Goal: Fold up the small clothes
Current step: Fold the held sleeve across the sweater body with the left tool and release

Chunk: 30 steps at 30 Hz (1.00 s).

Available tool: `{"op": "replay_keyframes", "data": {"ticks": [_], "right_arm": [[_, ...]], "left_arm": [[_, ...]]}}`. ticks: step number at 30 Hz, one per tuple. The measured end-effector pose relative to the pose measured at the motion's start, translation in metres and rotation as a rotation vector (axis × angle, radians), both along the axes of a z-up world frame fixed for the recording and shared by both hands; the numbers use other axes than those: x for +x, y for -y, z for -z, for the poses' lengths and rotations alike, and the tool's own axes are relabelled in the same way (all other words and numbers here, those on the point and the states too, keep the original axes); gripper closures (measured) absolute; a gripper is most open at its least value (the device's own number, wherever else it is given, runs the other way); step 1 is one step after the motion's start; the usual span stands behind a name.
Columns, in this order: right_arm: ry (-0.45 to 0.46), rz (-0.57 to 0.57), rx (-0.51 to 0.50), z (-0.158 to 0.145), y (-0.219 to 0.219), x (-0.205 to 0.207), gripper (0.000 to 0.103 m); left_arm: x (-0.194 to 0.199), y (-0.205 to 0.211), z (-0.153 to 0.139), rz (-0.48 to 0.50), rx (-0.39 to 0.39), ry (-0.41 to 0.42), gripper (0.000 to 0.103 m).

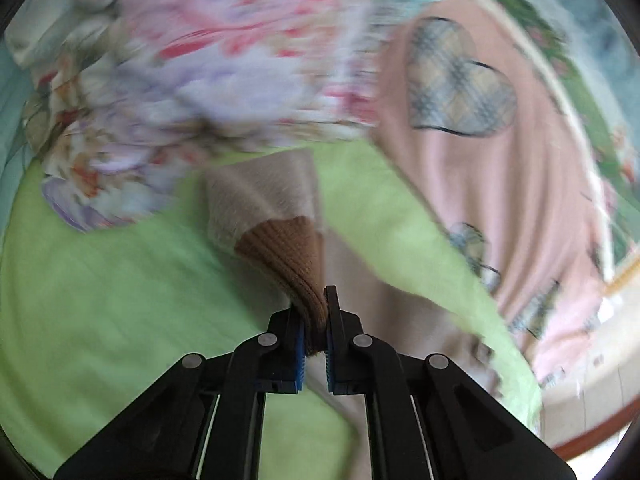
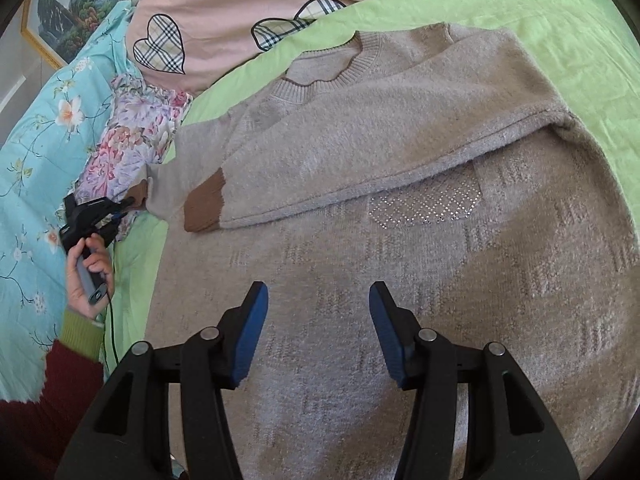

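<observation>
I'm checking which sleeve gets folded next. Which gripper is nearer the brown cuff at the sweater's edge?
Left. The left gripper is shut on that brown cuff. The right gripper hangs open over the sweater body, well away from it.

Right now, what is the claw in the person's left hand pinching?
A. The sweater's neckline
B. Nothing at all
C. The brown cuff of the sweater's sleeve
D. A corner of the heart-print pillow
C. The left claw is shut on the brown cuff of the beige sweater, and the right wrist view shows the same claw at the sleeve's end, far from the neckline.
</observation>
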State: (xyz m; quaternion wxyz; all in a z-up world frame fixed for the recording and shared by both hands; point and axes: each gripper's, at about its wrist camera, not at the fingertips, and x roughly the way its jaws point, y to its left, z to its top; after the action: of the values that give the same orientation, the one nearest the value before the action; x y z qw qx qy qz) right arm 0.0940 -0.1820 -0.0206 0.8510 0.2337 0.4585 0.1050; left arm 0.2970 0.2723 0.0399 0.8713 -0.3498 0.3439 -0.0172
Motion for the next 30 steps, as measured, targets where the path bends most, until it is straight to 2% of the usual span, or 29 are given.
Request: {"op": "replay_keyframes", "data": {"ticks": [4,8,12,15,17,20,26,28,30], "right_arm": [[0.013,0.016,0.019,-0.004,0.005,-0.007,0.049],[0.031,0.042,0.023,-0.009,0.016,-0.019,0.049],[0.044,0.099,0.028,-0.01,0.035,-0.033,0.049],[0.044,0.151,0.037,-0.007,0.051,-0.042,0.049],[0.042,0.191,0.044,-0.006,0.064,-0.049,0.049],[0.045,0.232,0.05,-0.005,0.079,-0.057,0.049],[0.049,0.277,0.06,-0.003,0.098,-0.063,0.049],[0.049,0.281,0.069,-0.003,0.098,-0.061,0.049],[0.052,0.272,0.077,-0.004,0.095,-0.057,0.049]], "left_arm": [[-0.019,0.068,-0.033,0.138,0.002,0.081,0.098],[-0.028,0.163,-0.062,0.324,-0.02,0.154,0.098],[-0.028,0.254,-0.072,0.491,-0.023,0.184,0.098],[-0.019,0.32,-0.061,0.59,-0.026,0.156,0.098],[-0.009,0.363,-0.04,0.645,-0.012,0.108,0.098],[0.001,0.403,-0.011,0.683,0.01,0.044,0.098],[0.01,0.428,0.043,0.738,0.015,-0.059,0.095],[0.006,0.425,0.051,0.755,0.008,-0.08,0.089],[-0.004,0.419,0.054,0.77,0.018,-0.097,0.079]]}}
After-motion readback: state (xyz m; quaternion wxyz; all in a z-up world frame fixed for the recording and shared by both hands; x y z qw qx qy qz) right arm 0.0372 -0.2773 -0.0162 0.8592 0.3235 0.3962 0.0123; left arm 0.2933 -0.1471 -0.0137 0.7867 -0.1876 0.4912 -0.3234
